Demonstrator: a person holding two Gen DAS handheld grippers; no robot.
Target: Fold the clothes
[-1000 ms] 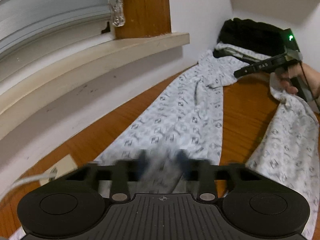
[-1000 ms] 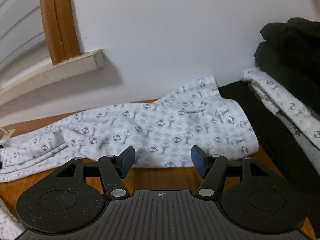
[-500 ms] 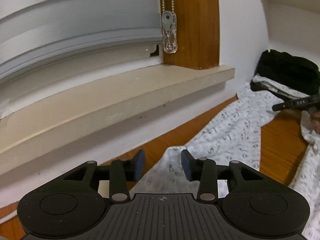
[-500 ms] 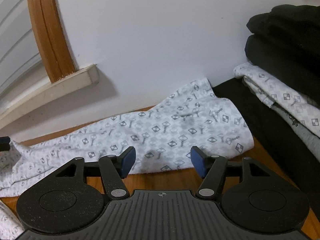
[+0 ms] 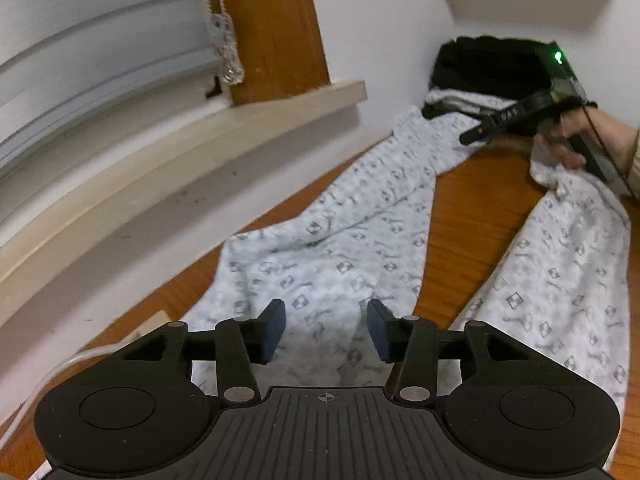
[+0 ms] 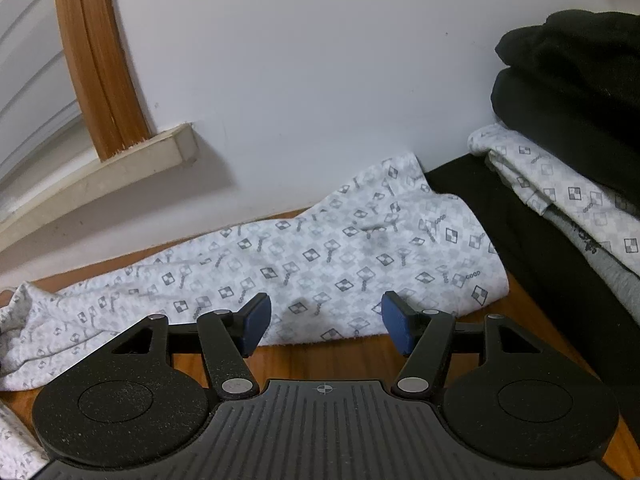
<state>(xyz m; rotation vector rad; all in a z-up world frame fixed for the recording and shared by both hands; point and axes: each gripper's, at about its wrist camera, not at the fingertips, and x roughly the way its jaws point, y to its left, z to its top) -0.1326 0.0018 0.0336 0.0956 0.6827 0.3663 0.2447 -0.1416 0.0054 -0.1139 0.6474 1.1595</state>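
Patterned trousers (image 5: 344,248) beneath left gripper (image 5: 326,330)

the patterned trousers (image 5: 332,252) run under the left gripper (image 5: 326,330), so their near end is hidden; the right leg is cut off by the frame's edge. in the left wrist view the right gripper (image 5: 468,138) is small and side-on, its fingertips unreadable. the black pile (image 6: 572,92) is cropped at the right edge

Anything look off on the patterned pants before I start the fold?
The patterned pants carry a dark grey smudge near the far leg's end, possibly a stain. That leg's other end is bunched up, not flat.
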